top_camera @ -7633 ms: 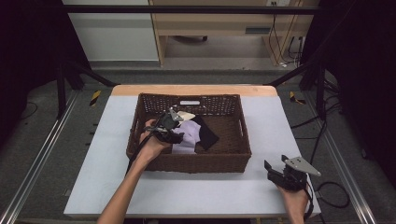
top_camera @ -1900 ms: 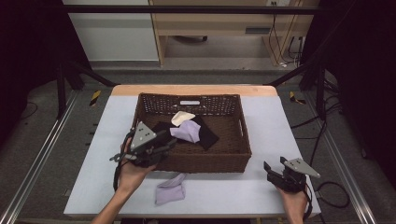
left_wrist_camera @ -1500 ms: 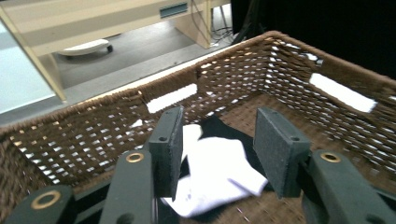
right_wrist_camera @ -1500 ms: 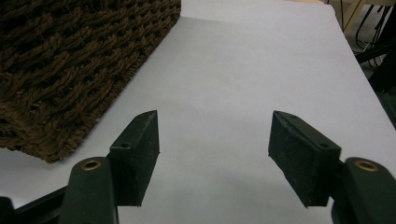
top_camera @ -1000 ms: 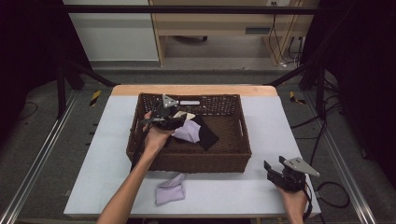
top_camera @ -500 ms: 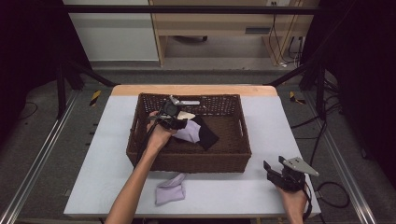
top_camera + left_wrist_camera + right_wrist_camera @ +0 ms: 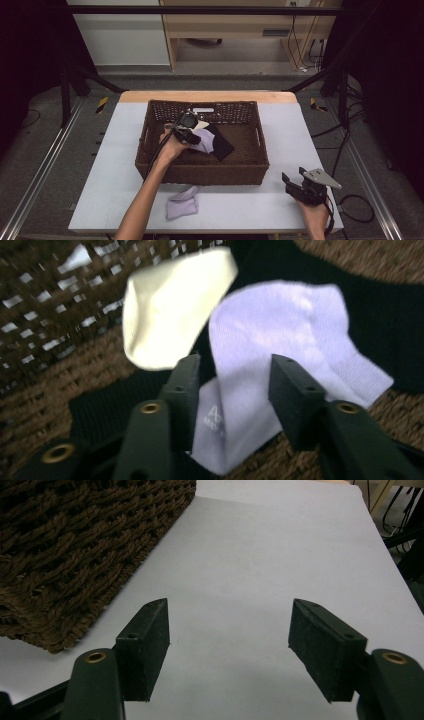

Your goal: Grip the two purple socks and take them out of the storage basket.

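Below, the left tool [image 7: 232, 390] straddles a ribbed lavender sock [image 7: 280, 340] in woven wicker basket [image 7: 150, 150].

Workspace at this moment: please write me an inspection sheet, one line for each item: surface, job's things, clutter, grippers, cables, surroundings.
Surface: white table, with a wooden strip along its far edge.
Job's things: brown wicker basket holds a lavender sock, a cream sock and a black sock; a second lavender sock lies on the table in front of the basket.
Clutter: nothing seen.
Grippers: left hand-held gripper open, its jaws either side of the lavender sock in the basket; right hand-held gripper open over bare table beside the basket.
Cables: black cable trails from the right hand-held gripper.
Surroundings: dark frame posts, wooden furniture behind.
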